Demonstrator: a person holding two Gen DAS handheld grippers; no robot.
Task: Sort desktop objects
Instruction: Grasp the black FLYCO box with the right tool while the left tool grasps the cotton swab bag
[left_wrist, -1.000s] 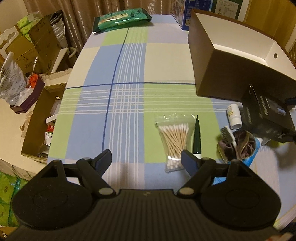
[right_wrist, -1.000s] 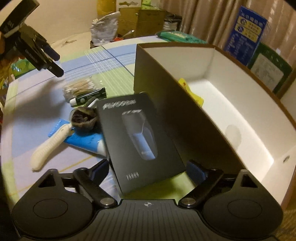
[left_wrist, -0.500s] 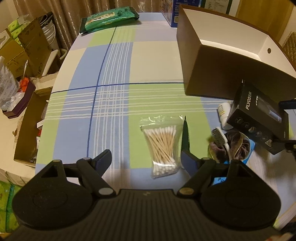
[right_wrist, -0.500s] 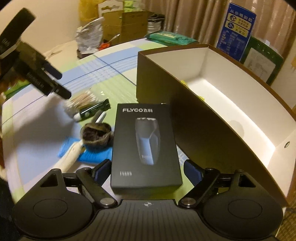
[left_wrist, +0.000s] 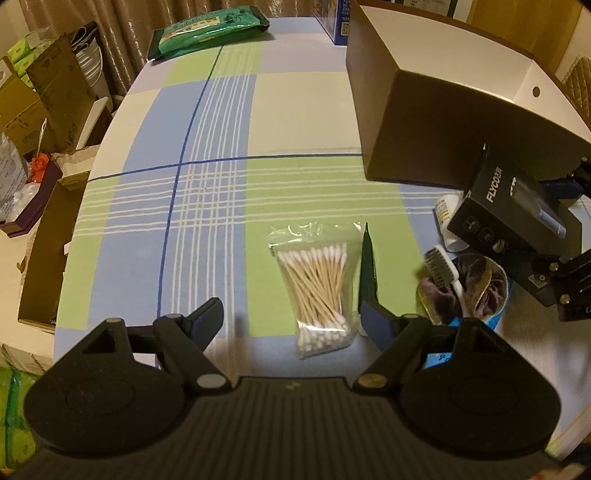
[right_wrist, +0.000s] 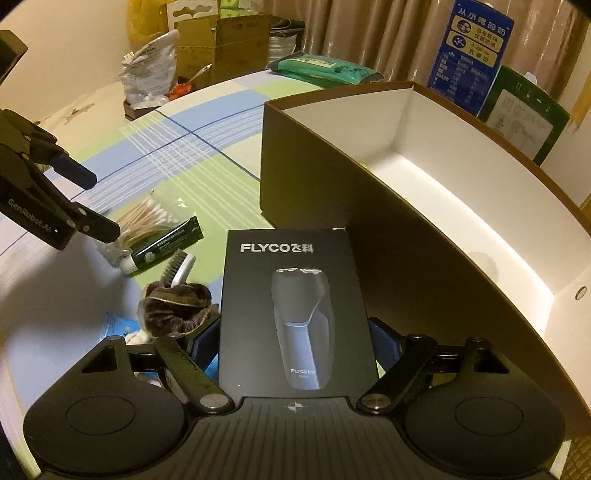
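My right gripper (right_wrist: 295, 339) has its jaws closing on a black Flyco shaver box (right_wrist: 291, 306), and both pads touch its long sides. The box lies tilted beside the brown storage box (right_wrist: 369, 206), which is white inside. My left gripper (left_wrist: 291, 314) hangs open and empty just above a bag of cotton swabs (left_wrist: 314, 288). A dark green tube (left_wrist: 367, 266) lies right of the bag. Further right, a white brush (left_wrist: 441, 267) rests on a brown scrunchie (left_wrist: 476, 288).
A small white bottle (left_wrist: 445, 214) stands by the storage box. A green packet (left_wrist: 207, 29) lies at the far end of the checked tablecloth (left_wrist: 207, 192), with a blue carton (right_wrist: 472, 55) behind the box. Cardboard boxes (left_wrist: 48, 96) crowd the floor past the table's left edge.
My right gripper swung square onto the shaver box and its pads closed in to the box's sides. My left gripper sank slightly toward the cotton swabs, still open.
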